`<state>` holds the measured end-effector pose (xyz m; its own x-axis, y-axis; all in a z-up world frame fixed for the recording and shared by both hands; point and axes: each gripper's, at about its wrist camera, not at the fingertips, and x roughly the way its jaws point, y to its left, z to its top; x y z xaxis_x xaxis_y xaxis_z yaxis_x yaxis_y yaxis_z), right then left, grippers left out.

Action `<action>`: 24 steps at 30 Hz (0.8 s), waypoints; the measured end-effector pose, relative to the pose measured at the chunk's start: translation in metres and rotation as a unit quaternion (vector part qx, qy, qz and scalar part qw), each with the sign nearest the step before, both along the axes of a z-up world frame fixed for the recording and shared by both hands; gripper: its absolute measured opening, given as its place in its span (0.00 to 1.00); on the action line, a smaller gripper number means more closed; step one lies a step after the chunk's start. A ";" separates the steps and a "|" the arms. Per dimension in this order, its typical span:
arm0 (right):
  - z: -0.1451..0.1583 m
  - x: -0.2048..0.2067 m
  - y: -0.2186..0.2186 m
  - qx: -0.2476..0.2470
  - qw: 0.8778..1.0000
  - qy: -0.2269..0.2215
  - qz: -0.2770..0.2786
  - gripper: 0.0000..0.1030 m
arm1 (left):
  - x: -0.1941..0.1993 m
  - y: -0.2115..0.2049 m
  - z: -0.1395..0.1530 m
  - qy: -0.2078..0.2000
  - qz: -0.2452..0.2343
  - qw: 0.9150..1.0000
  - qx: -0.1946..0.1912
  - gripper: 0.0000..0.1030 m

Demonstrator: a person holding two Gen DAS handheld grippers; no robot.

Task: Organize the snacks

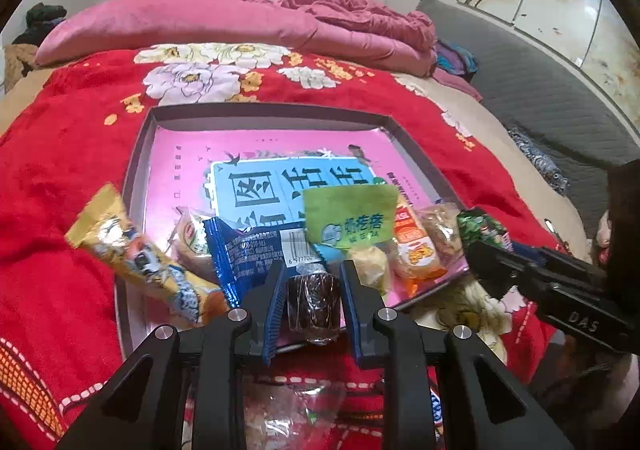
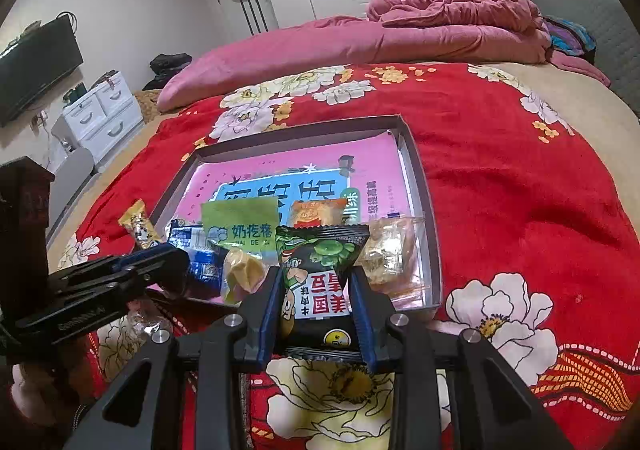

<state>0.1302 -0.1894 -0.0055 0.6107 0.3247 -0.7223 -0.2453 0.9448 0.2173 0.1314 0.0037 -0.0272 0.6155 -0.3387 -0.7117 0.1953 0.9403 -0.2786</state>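
Observation:
A shallow box lid [image 1: 256, 112] with a pink printed floor lies on the red flowered blanket and holds several snack packets. My left gripper [image 1: 313, 270] is shut on a dark brown wrapped cake [image 1: 314, 300] over the lid's near edge. My right gripper [image 2: 316, 282] is shut on a black and green pea packet [image 2: 320, 274] just in front of the lid [image 2: 416, 178]. In the lid lie a green packet [image 1: 350, 220], a blue packet [image 1: 248, 254], an orange packet [image 1: 416, 246] and a clear-wrapped pastry [image 2: 390, 250]. A yellow packet [image 1: 136, 250] leans over the lid's left wall.
A clear-wrapped snack [image 1: 292, 410] lies on the blanket under my left gripper. The pink quilt [image 1: 240, 22] is piled along the far side of the bed. A white drawer unit [image 2: 100, 110] and a wall television [image 2: 36, 66] stand to the left. A hand [image 2: 40, 390] holds the left gripper.

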 end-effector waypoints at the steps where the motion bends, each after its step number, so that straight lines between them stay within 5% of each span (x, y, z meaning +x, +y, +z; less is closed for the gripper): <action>1: 0.000 0.001 0.000 0.000 1.000 0.000 0.000 0.33 | 0.000 -0.001 -0.001 -0.001 -0.001 1.000 0.003 0.27; 24: -0.016 0.031 0.016 -0.028 0.999 0.009 -0.020 0.33 | 0.001 -0.013 -0.005 -0.005 -0.018 0.999 0.027 0.27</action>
